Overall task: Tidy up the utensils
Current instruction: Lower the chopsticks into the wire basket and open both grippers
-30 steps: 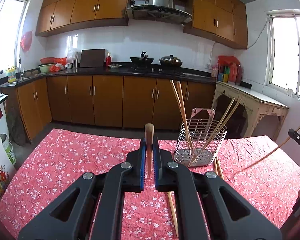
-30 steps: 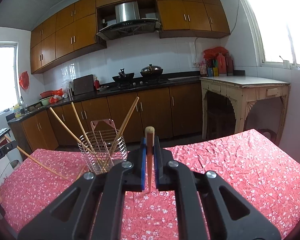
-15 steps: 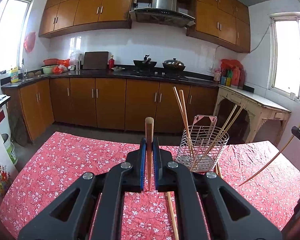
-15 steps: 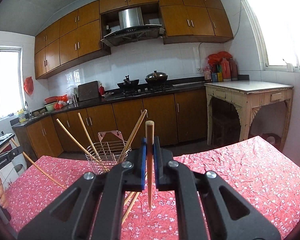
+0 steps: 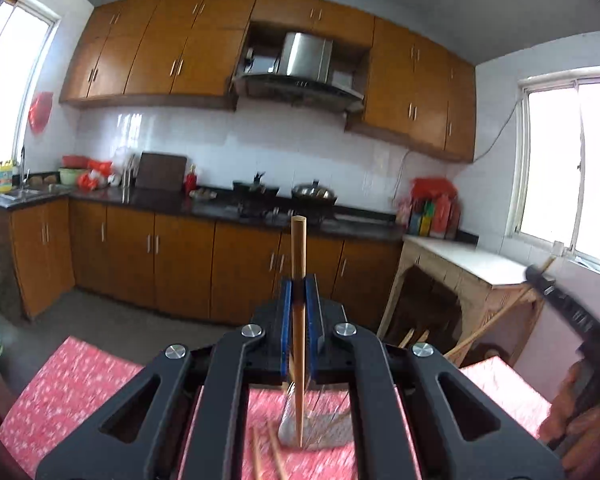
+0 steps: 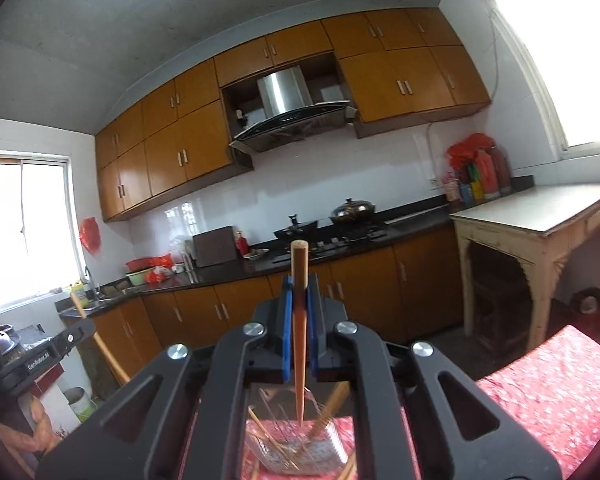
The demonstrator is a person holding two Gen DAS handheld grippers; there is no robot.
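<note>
The left gripper is clamped on a slim upright wooden chopstick; the right gripper likewise pinches a tapered wooden chopstick. Both chopstick tips hang above the round wire-mesh utensil basket, which holds more chopsticks on the red floral tablecloth.

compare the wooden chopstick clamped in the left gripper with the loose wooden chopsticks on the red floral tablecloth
The clamped wooden chopstick stands upright between the shut left gripper's blue pads, off the cloth; the loose wooden chopsticks lie flat on the red floral tablecloth, slanted and ungripped, beside the wire basket. Both look like plain tan wood.
</note>
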